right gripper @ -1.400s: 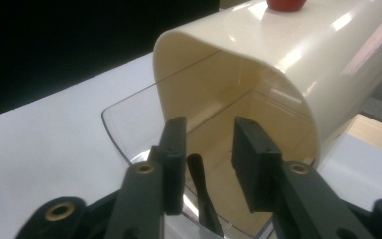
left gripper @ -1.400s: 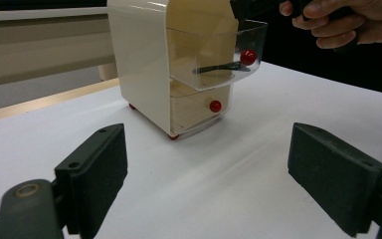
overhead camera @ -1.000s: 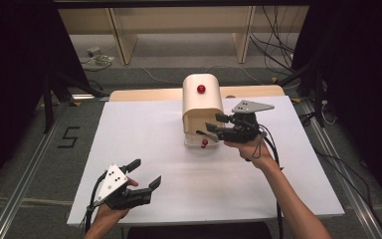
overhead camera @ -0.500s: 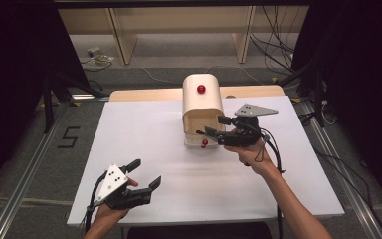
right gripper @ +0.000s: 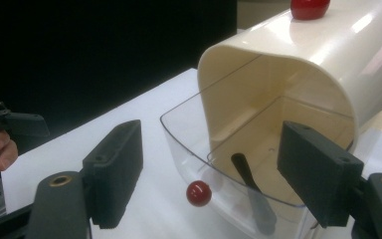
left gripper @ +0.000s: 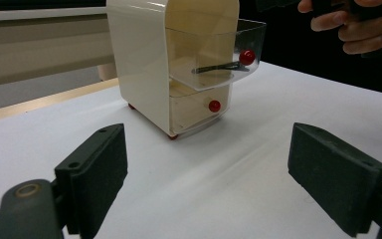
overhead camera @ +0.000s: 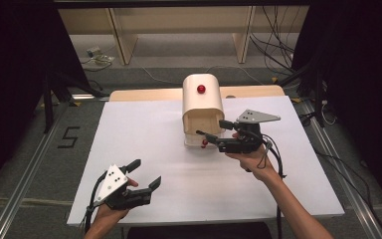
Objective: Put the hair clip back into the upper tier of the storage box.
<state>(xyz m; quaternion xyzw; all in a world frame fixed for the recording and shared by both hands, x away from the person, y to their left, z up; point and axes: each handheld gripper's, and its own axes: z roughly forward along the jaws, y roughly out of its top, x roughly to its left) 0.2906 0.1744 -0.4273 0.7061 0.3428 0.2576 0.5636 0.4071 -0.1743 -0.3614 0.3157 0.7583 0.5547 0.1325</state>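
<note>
Our right hand-held gripper (overhead camera: 210, 128) has just released, jaws spread, leaving the clear drawer (right gripper: 219, 174) pulled out mid-frame.

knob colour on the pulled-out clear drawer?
Red. The knob on the clear drawer shows best in the right gripper view.

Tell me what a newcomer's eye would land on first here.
The cream, round-topped plastic drawer cabinet with a red knob on top, standing at the far middle of the white table. Its clear upper drawer is pulled out, a dark slim object inside, the right hand-held gripper open before it.
</note>
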